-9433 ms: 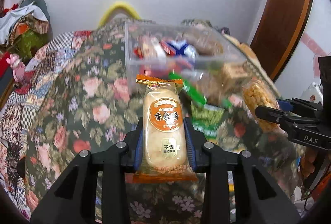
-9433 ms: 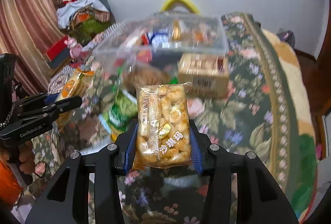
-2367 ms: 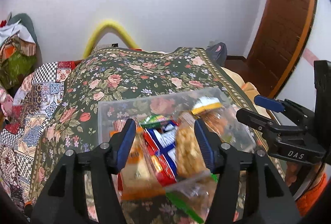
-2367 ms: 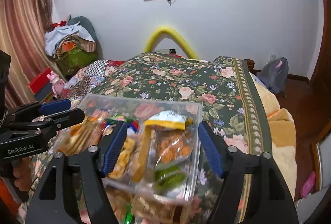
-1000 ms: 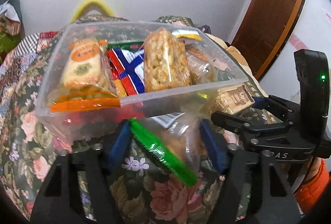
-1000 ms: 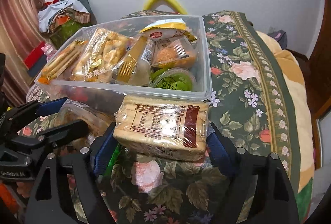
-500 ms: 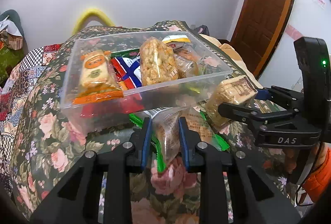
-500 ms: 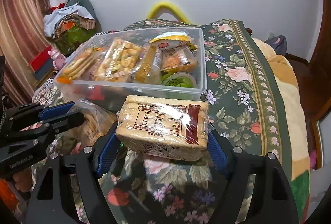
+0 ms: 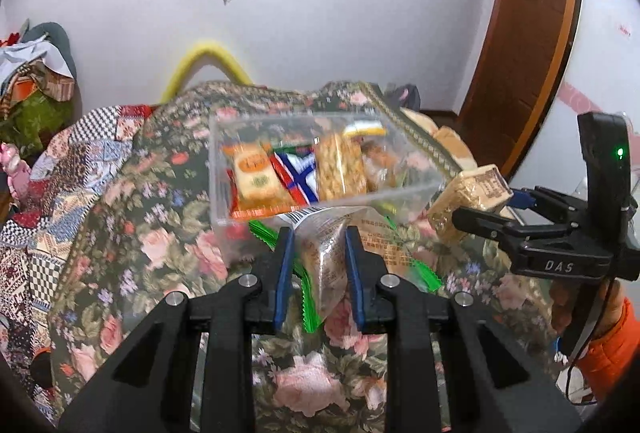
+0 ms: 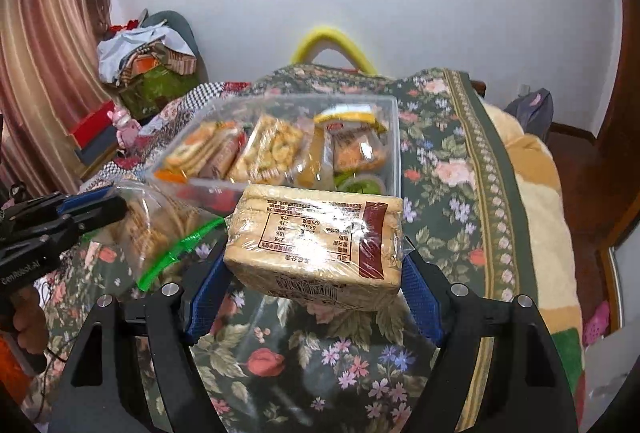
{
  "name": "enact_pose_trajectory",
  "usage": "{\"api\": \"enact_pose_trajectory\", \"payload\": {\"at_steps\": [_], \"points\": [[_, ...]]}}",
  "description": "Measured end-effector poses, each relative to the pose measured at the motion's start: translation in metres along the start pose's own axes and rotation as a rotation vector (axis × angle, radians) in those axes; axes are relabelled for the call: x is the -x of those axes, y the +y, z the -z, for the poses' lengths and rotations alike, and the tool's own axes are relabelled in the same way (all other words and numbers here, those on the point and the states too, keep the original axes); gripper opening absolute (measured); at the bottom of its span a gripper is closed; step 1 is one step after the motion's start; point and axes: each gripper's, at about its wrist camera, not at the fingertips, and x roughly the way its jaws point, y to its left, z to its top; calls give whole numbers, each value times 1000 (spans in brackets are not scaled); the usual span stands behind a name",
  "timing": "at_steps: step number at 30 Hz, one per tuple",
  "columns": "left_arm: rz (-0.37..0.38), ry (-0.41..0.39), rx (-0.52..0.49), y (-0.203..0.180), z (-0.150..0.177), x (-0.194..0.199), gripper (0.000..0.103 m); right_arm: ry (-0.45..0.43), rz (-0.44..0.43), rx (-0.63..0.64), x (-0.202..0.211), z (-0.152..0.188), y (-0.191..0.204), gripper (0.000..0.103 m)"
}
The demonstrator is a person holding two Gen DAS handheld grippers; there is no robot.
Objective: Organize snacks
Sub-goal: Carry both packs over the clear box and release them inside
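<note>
Floral bedding covers the bed on which everything sits, with a white wall and a dark screen beyond. Compared with a second ago, when the clear green-edged bag lay loose on the cover between wide-spread fingers, the left gripper has now clamped on it, the film bunched tight between the blue pads and the pack lifted off the cloth. The right gripper holds the wrapped cracker block across its width, as it did a second ago, and this too now sits higher over the flowers. Just ahead of and slightly below both sets of fingertips stands the clear plastic bin, already holding an orange rice-cracker pack, a red-and-blue wrapper and a puffed-grain bar, among others. From the left wrist view the right tool and an orange sleeve appear off to the right, close by. Both remaining loose snacks therefore seem secured at once, so the next step is probably carrying them forward over the bin's near wall; the soft bag may sag or slip, since only its pinched middle is held.
</note>
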Motion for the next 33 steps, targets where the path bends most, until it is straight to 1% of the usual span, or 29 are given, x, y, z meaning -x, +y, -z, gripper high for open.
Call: {"api": "enact_pose_trajectory", "payload": {"at_steps": [4,8,16,19,25,31,33], "points": [[-12,-47,4,1,-20,8,24,-40,6,11,6,-13,3,76],[-20,-80,26,8,-40,6,24,-81,10,14,8,-29,4,76],[-74,-109,50,21,-76,-28,24,-124,15,15,-12,-60,5,76],[-107,-105,49,23,-84,-46,24,-126,23,12,-24,-69,4,76],[-128,-73,72,31,-93,-86,24,-102,45,7,-54,-80,1,76],[-101,-22,80,33,-94,-116,25,-59,61,9,-77,-79,-2,76],[-109,-14,86,33,-92,-119,26,-45,66,23,-80,-77,-1,78]]}}
